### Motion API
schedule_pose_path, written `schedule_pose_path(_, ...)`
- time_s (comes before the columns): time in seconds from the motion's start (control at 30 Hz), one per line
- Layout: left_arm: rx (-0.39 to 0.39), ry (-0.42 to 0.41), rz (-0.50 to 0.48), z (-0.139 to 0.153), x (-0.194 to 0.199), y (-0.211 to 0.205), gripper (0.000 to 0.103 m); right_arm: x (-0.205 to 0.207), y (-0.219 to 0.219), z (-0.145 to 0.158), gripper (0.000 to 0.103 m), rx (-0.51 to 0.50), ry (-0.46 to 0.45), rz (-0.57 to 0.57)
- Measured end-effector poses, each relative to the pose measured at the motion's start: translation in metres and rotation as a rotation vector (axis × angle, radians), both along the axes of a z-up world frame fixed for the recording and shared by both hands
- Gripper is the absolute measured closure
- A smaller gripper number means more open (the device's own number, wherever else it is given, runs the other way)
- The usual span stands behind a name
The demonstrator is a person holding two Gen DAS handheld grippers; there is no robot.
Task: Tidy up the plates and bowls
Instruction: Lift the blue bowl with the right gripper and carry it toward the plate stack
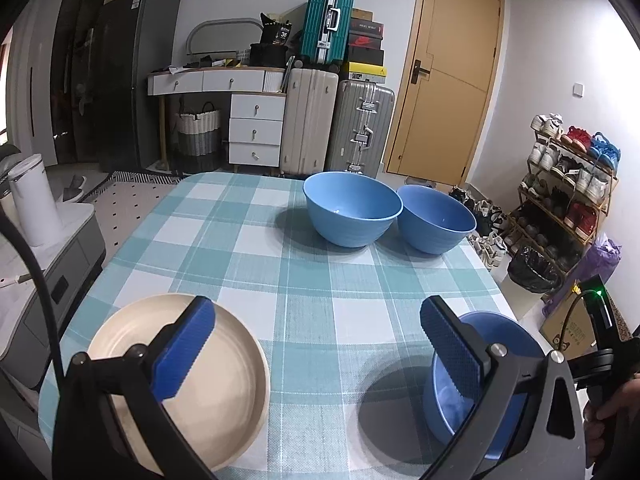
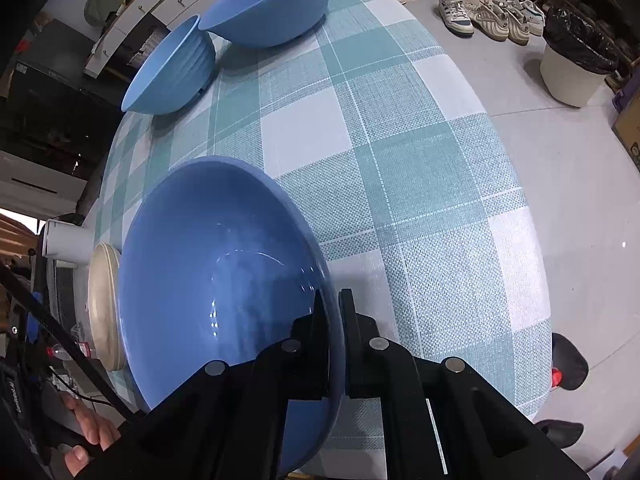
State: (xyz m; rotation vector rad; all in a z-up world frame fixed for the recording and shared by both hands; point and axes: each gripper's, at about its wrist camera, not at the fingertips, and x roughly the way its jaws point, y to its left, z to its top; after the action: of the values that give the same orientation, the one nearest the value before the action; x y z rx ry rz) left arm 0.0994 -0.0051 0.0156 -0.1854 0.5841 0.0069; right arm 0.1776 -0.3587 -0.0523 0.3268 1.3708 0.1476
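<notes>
My right gripper (image 2: 334, 300) is shut on the rim of a blue bowl (image 2: 224, 280) and holds it above the checked tablecloth; the same bowl (image 1: 492, 344) shows at the lower right of the left wrist view. My left gripper (image 1: 316, 344) is open and empty, its left finger over a cream plate (image 1: 224, 384) at the near left of the table. The plate's edge (image 2: 105, 308) shows behind the held bowl. Two more blue bowls (image 1: 352, 208) (image 1: 436, 218) stand side by side at the table's far end; in the right wrist view they are the ribbed one (image 2: 172, 72) and the bigger one (image 2: 268, 8).
The table (image 1: 304, 280) has a teal and white checked cloth. Its right edge drops to a floor with shoes (image 2: 480, 12) and a bin with a black bag (image 2: 576, 68). A shoe rack (image 1: 568, 184) stands right. Suitcases (image 1: 336, 128), drawers and a door are behind.
</notes>
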Motion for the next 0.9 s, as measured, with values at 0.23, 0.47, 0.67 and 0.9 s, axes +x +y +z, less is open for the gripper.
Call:
schedule_pose_path(0.23, 0.017, -0.003, -0.007, -0.001, -0.002, -0.003, 0.0, -0.001, -0.009, 0.007, 0.095, 0.059, -0.072, 0.002)
schedule_pose_path(0.47, 0.03, -0.008, 0.007, -0.001, -0.003, -0.005, 0.0, -0.007, -0.012, 0.02, 0.073, 0.126, -0.177, 0.023)
schedule_pose_path(0.67, 0.04, -0.003, 0.005, -0.001, -0.003, -0.007, 0.0, -0.024, -0.025, 0.047, 0.056, 0.133, -0.335, -0.05)
schedule_pose_path(0.9, 0.031, 0.009, 0.002, -0.004, -0.003, -0.006, 0.0, -0.072, -0.003, 0.102, 0.019, 0.207, -0.692, 0.049)
